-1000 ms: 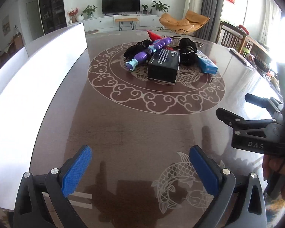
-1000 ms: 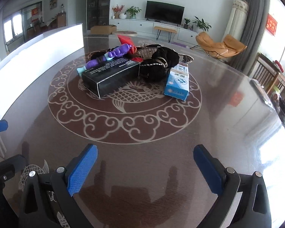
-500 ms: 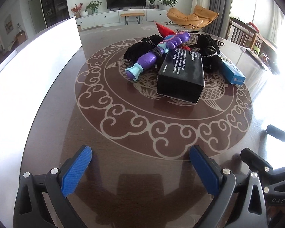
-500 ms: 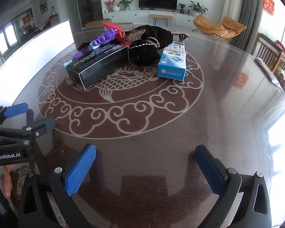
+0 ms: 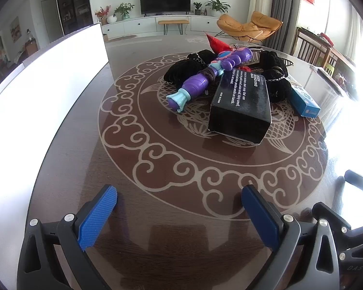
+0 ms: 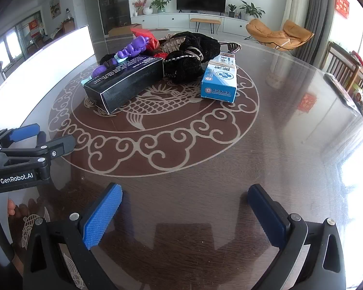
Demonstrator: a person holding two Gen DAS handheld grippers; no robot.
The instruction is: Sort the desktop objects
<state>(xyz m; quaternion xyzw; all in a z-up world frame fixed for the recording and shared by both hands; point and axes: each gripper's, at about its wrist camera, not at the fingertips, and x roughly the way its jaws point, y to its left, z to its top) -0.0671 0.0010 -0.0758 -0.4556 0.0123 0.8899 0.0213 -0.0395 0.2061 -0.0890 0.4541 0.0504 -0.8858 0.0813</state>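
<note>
Dark brown wood table (image 5: 67,176) with pale scroll-and-fish inlay, filling most of both views. White panel (image 5: 43,77) at left of frame, overexposed, detail lost.

Left gripper (image 5: 179,213) at bottom of left view, blue pads spread wide, nothing between them, hovering over bare tabletop short of the pile. Also seen at left edge of right view (image 6: 36,137), side-on, with part of a hand (image 6: 11,207) below it, mostly cut off by the frame.

Right gripper (image 6: 185,212) at bottom of right view, likewise wide open and empty, above bare wood. Only part of its black frame visible at lower right of left view.

Pile at centre of the inlay, upper middle of both views, well apart from both grippers: black box (image 5: 240,101) with white print, nearest; blue carton (image 6: 220,78) just right of it; black fabric (image 6: 193,58) behind, touching both; purple toy (image 5: 205,79) lying tilted on the fabric. Red item (image 5: 216,43) and wire basket (image 6: 171,43) at rear, largely hidden.
</note>
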